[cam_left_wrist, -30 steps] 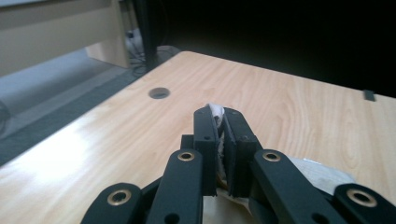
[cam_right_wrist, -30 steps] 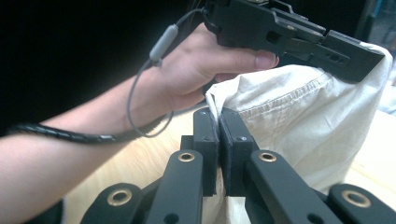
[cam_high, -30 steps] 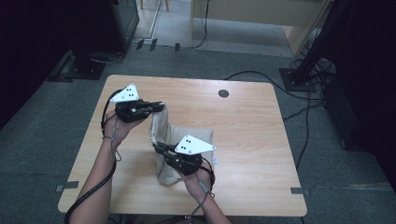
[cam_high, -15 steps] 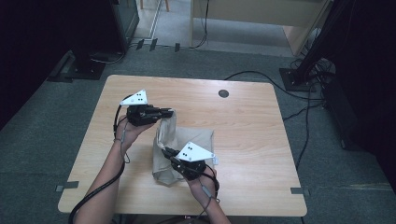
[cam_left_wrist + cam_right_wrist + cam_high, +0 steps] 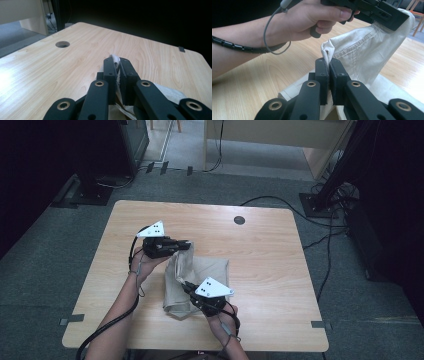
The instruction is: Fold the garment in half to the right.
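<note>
Nearest the desk's point(image 5: 280, 235) front edge, the right gripper point(image 5: 186, 287) sits w/ jaws pressed together on a bunched corner of the beige cloth point(image 5: 207, 270); in the right gripper view the fabric's stitched hem point(image 5: 352, 48) rises straight out from btwn the pads. Cloth is a folded garment, lying approx. mid-desk, slightly toward the front, part of it lifted off the wood. Farther back, left gripper point(image 5: 184, 243) is likewise clamped on another corner of the cloth, white fabric poking out past its jaw tips in the left gripper view point(image 5: 115, 60). Beyond both, near the far edge, a round cable hole point(image 5: 239, 220) in the desktop.
</note>
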Available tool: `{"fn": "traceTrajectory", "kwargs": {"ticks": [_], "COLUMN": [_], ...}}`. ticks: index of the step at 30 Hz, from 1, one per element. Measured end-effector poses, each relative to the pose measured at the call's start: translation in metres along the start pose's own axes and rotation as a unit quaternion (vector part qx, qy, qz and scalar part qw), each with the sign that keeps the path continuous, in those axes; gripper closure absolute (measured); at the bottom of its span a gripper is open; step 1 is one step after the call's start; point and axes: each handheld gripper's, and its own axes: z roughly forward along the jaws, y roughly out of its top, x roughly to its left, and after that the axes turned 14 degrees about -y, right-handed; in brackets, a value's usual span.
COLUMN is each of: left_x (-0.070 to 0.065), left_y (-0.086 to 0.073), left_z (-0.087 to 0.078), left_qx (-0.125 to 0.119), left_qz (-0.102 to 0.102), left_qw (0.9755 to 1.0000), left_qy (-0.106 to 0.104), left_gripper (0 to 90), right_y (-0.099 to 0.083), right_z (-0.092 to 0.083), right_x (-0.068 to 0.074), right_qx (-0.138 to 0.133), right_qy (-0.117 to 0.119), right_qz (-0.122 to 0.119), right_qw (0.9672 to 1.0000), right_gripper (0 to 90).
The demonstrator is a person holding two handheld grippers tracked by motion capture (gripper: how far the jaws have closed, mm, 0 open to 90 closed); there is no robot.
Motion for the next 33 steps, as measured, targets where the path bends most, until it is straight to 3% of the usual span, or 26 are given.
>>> {"fn": "traceTrajectory", "kwargs": {"ticks": [9, 18, 31, 33], "left_x": [0.005, 0.011, 0.014, 0.012], "left_y": [-0.008, -0.017, -0.020, -0.018], "left_z": [0.019, 0.036, 0.053, 0.058], "left_qx": [0.020, 0.029, 0.053, 0.063], "left_qz": [-0.008, -0.013, -0.013, -0.005], "left_qw": [0.9997, 0.9993, 0.9983, 0.9979], "left_qy": [-0.011, -0.021, -0.021, -0.015], "left_gripper": [85.3, 85.1, 84.9, 84.9], "right_y": [-0.015, -0.029, -0.042, -0.044], "right_z": [0.002, 0.003, -0.002, -0.002], "right_x": [-0.008, -0.014, -0.024, -0.025], "right_qx": [0.016, 0.027, 0.031, 0.033], "right_qy": [-0.009, -0.019, -0.027, -0.028], "right_qz": [0.008, -0.006, -0.002, 0.003], "right_qw": [0.9998, 0.9994, 0.9991, 0.9991], "right_gripper": [85.7, 85.5, 84.8, 84.6]}}
